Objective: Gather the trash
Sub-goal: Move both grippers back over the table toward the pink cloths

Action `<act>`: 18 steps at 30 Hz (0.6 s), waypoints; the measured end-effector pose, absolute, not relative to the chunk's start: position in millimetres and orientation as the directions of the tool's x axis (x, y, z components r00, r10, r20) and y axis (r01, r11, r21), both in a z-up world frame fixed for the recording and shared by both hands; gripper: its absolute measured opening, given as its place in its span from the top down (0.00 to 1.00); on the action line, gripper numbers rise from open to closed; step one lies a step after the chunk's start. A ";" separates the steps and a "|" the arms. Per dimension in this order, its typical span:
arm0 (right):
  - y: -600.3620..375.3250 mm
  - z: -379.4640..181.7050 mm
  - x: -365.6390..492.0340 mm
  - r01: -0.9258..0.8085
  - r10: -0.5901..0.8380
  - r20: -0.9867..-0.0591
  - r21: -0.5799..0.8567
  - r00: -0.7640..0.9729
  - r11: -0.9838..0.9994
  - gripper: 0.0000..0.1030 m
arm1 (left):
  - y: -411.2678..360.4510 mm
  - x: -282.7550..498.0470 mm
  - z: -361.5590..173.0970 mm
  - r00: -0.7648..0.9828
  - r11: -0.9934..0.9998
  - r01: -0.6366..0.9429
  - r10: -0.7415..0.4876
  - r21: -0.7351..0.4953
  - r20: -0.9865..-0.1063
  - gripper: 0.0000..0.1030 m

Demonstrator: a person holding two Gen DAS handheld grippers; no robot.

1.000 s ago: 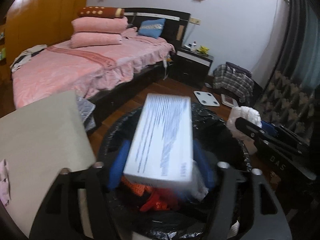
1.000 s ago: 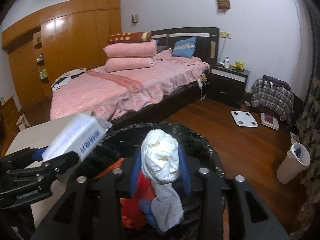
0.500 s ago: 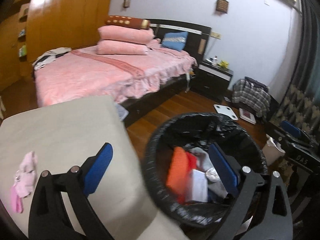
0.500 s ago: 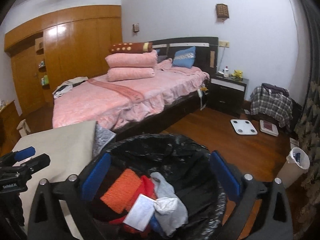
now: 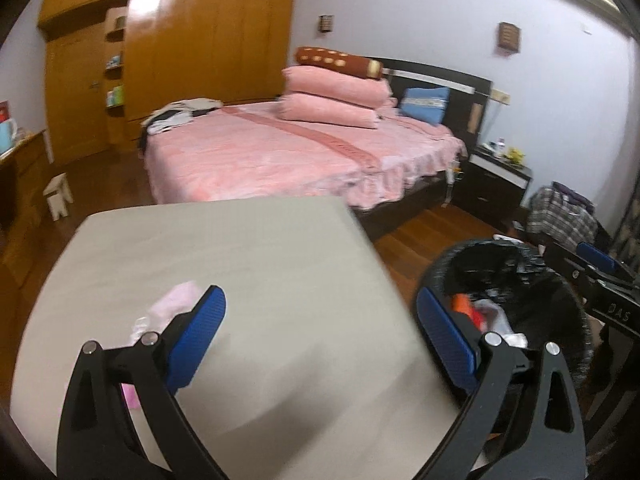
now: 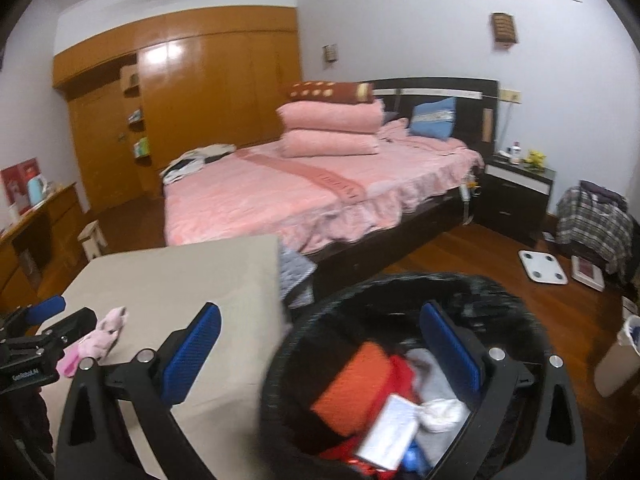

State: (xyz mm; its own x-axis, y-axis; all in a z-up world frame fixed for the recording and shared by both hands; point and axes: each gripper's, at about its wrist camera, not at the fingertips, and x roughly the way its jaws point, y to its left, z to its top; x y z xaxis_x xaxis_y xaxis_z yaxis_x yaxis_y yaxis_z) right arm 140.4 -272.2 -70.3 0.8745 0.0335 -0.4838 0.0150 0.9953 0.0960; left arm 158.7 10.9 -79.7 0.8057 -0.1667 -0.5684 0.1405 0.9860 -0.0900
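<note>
A bin lined with a black bag [image 6: 400, 292] stands beside a beige table [image 6: 180, 280]. Inside it lie an orange cloth [image 6: 356, 384], a white box [image 6: 390, 432] and a crumpled white tissue [image 6: 444, 408]. My right gripper [image 6: 322, 314] hovers open and empty over the bin's left rim. A small pink item [image 5: 172, 308] lies on the table [image 5: 240, 260], just behind the left fingertip of my left gripper [image 5: 320, 304], which is open and empty above the tabletop. The bin [image 5: 520, 280] sits at the right in the left wrist view.
A pink bed [image 6: 320, 188] fills the middle of the room, with a dark nightstand [image 6: 516, 200] at its right. A white scale [image 6: 542, 266] and a small white bin [image 6: 624, 356] stand on the wooden floor. A stool [image 5: 58, 196] and wardrobe [image 5: 180, 60] are at the left.
The left gripper let the white box drop into the bin and the right let go of the white tissue. Both jaws opened wide, and both grippers swung left toward the table.
</note>
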 end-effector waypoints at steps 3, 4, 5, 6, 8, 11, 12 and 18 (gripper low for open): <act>-245.7 -71.1 148.8 -0.027 0.069 -0.484 0.093 0.873 0.995 0.05 | 43.3 159.3 -83.8 0.811 0.994 0.083 -0.111 -0.076 -0.575 0.09; -237.8 -72.2 151.1 -0.040 0.082 -0.480 0.098 0.873 0.994 0.05 | 54.3 159.7 -85.7 0.812 0.996 0.062 -0.091 -0.069 -0.576 0.09; -231.4 -73.3 153.1 -0.048 0.091 -0.479 0.101 0.873 0.994 0.05 | 65.2 159.7 -87.4 0.812 0.997 0.040 -0.069 -0.063 -0.580 0.09; -219.7 -75.9 156.8 -0.064 0.105 -0.482 0.102 0.870 0.993 0.05 | 74.0 160.2 -88.9 0.810 0.998 0.022 -0.053 -0.060 -0.584 0.09; -205.3 -79.2 160.7 -0.083 0.121 -0.487 0.099 0.865 0.992 0.05 | 94.9 160.6 -92.7 0.806 0.998 -0.022 -0.018 -0.061 -0.592 0.09; -180.7 -86.6 167.3 -0.119 0.148 -0.497 0.088 0.855 0.989 0.05 | 121.6 159.5 -100.3 0.794 0.995 -0.078 0.026 -0.060 -0.608 0.09; -170.9 -89.3 169.5 -0.135 0.163 -0.498 0.092 0.852 0.986 0.05 | 128.7 158.3 -102.2 0.790 0.994 -0.092 0.036 -0.060 -0.612 0.09; -137.2 -98.6 178.4 -0.180 0.202 -0.510 0.092 0.836 0.979 0.05 | 167.5 157.5 -123.6 0.754 0.987 -0.156 0.087 -0.049 -0.651 0.10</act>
State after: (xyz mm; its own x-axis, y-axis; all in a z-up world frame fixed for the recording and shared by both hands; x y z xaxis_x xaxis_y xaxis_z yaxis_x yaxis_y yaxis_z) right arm 178.4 -137.2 -98.6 0.8364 0.2016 -0.5096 -0.1802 0.9793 0.0917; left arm 157.5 167.5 -123.6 0.7538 0.0870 -0.6513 -0.1561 0.9865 -0.0488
